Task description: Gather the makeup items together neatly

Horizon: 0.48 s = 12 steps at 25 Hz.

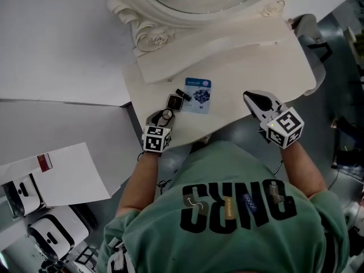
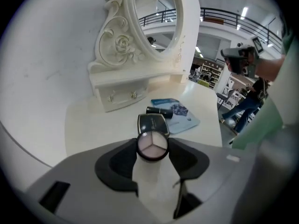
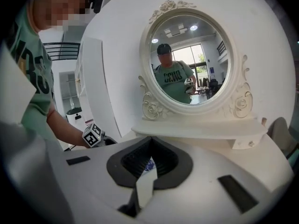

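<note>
A round eyeshadow compact lies on the white dressing table near its front left edge. My left gripper has it between its fingertips, with both pads against the compact's sides. Just beyond it lie a black square compact, a short black tube and a blue sachet, close together. In the head view, the sachet lies right of the square compact. My right gripper hovers over the table's front right part, shut and empty.
An ornate white mirror with a small drawer base stands at the back of the table. White sheets and black-and-white devices lie on the floor to the left. A chair stands at the far right.
</note>
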Available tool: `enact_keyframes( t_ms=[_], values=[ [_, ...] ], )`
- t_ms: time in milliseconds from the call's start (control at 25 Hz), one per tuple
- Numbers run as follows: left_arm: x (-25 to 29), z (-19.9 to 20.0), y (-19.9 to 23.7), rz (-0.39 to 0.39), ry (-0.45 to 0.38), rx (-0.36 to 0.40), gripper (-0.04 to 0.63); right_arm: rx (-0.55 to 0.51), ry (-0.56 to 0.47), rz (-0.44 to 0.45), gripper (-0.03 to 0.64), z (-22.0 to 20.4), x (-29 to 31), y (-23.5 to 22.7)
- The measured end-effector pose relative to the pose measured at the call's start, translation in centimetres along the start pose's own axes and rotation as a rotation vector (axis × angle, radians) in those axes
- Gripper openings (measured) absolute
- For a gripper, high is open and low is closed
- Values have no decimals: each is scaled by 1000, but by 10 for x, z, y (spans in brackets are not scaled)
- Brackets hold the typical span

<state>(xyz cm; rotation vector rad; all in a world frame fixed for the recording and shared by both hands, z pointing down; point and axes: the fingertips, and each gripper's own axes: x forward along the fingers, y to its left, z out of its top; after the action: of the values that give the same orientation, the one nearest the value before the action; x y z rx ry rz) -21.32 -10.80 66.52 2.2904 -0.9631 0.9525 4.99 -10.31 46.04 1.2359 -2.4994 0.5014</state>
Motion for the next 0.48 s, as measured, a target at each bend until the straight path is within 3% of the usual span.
enact_keyframes(
  t_ms=[120, 200, 480],
  values=[
    [-12, 50, -15, -10, -89, 18, 219, 20, -25, -44, -5, -2, -27, -19],
    [-11, 93, -36, -45, -145, 69, 219, 39, -52, -89, -5, -4, -52, -34],
    [66, 243, -167, -284, -247, 290, 219, 119, -168, -349, -5, -10, -173, -99]
  ],
)
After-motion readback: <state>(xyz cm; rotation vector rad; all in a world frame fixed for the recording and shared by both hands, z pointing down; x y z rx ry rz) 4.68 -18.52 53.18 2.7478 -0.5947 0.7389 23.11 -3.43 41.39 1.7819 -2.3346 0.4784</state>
